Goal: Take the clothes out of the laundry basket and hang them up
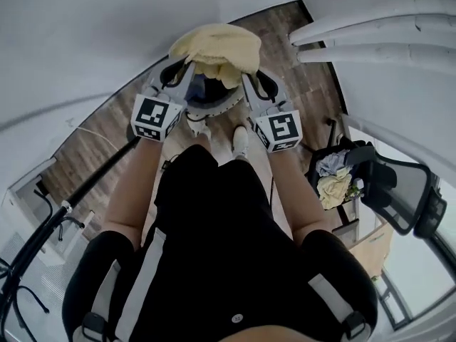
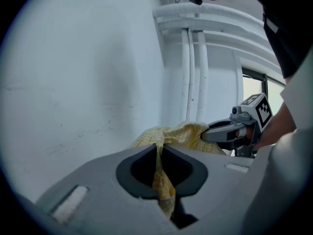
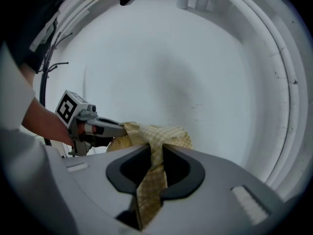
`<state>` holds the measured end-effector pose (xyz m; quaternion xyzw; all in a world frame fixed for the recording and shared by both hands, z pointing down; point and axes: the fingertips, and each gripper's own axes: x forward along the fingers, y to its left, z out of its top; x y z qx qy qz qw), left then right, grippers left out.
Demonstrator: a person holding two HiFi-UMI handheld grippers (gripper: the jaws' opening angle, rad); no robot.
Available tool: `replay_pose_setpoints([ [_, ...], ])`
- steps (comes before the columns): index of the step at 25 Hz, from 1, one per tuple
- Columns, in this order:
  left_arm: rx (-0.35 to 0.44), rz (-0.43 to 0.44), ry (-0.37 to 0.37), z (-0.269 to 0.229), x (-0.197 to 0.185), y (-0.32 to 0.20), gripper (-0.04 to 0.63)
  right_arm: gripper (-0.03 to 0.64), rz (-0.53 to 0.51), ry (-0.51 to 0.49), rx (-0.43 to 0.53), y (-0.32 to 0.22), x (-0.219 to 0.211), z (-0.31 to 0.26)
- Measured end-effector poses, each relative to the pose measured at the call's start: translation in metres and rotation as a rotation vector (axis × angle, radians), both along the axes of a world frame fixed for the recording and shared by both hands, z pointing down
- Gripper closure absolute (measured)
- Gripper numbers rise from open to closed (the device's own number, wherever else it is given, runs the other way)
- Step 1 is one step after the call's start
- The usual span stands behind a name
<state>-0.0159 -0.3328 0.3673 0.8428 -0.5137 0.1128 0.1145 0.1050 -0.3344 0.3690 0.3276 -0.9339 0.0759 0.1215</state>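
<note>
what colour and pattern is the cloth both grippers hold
The cloth is pale yellow, finely checked; clearest in the right gripper view.

A cloth point(image 1: 217, 45) hangs between the left claw point(image 1: 184, 73) and right claw point(image 1: 248, 80), above the laundry basket point(image 1: 217, 107) on the floor point(image 1: 92, 148).

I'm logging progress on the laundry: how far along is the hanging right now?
Done: the yellow cloth is held up over the laundry basket. In hand: left claw and right claw each pinch it. Left: hanging it, likely then the clothes in the black bin.
</note>
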Motion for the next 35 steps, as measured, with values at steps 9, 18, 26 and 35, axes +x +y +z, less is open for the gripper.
replay_pose_setpoints([
  [9, 0.146, -0.230, 0.037, -0.105, -0.003, 0.107, 0.578, 0.547, -0.261, -0.114, 0.099, 0.078, -0.011, -0.104],
  [18, 0.220, -0.448, 0.026, -0.160, -0.008, 0.217, 0.578, 0.546, -0.501, -0.182, 0.150, 0.163, -0.031, -0.159],
  [26, 0.278, -0.669, -0.012, -0.193, -0.029, 0.317, 0.578, 0.546, -0.722, -0.235, 0.179, 0.244, -0.070, -0.188],
  [35, 0.314, -0.934, -0.072, -0.223, -0.078, 0.440, 0.578, 0.546, -0.979, -0.292, 0.189, 0.346, -0.145, -0.216],
])
